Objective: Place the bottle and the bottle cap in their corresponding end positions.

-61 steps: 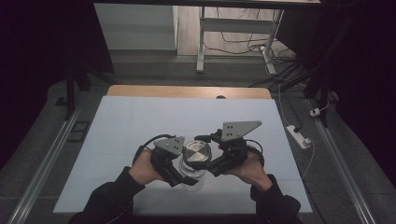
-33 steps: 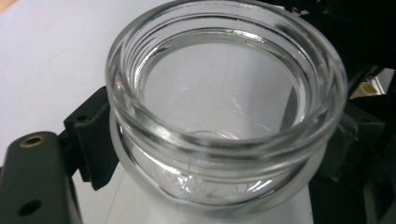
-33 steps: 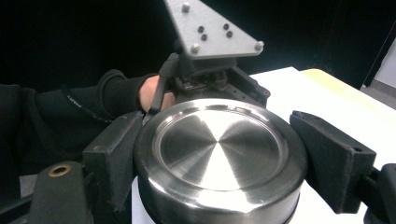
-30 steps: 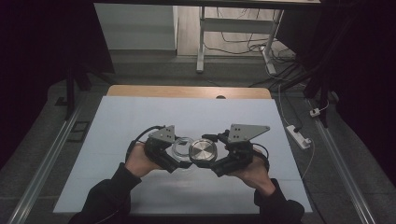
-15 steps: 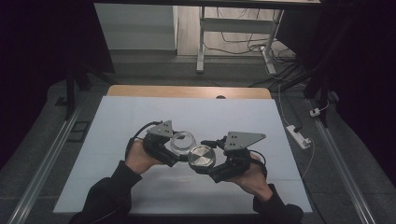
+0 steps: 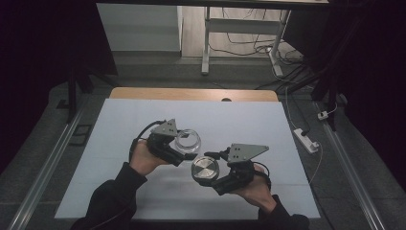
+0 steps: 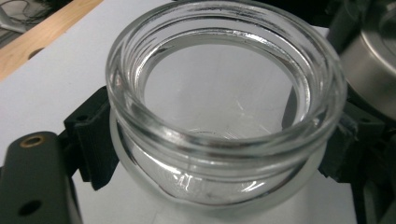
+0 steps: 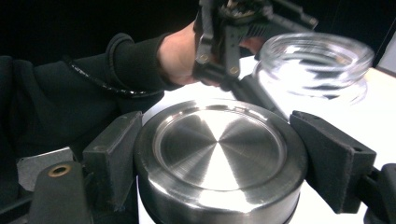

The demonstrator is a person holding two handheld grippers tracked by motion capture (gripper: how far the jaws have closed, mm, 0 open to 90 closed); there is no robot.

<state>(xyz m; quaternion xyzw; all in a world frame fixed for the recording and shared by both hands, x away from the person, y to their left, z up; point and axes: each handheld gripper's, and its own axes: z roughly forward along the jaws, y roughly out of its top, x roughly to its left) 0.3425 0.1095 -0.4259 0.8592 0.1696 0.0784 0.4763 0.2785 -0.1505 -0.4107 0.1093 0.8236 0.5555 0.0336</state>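
Holding one clear glass jar (image 6: 187, 141) in the left hand-held gripper (image 6: 184, 146), jaws clamped on the jar's sides just under the threaded neck, one black pad pressing at each side in the left gripper view (image 7: 224, 116). Keeping that jar open-mouthed and lidless, lifted off the white sheet covering the desk (image 6: 119, 143), a little left of the desk's middle. Gripping one round brushed-metal lid (image 6: 205, 169) in the right hand-held gripper (image 6: 210, 175), both jaws pressing against the lid's rim, flat top facing up, as seen close in the right gripper view (image 8: 219, 154). Hovering near the jar but apart from it, lower and to the right in the high view, nearer the person's edge of the desk. Counting two hand-held grippers, two hands, one jar, one lid. Wrapping the left hand (image 6: 142, 158) round the left tool's body, dark sleeve running back toward the bottom edge; cupping the right hand (image 6: 256, 189) beneath the right tool, a grey three-cornered plate (image 6: 246, 152) sitting on top of it, and a second such plate (image 6: 164, 128) riding on the left tool. Lying beyond the desk's right edge on the floor, one white power strip (image 6: 306, 139). Showing a strip of bare wood (image 6: 191, 94) along the desk's far edge.
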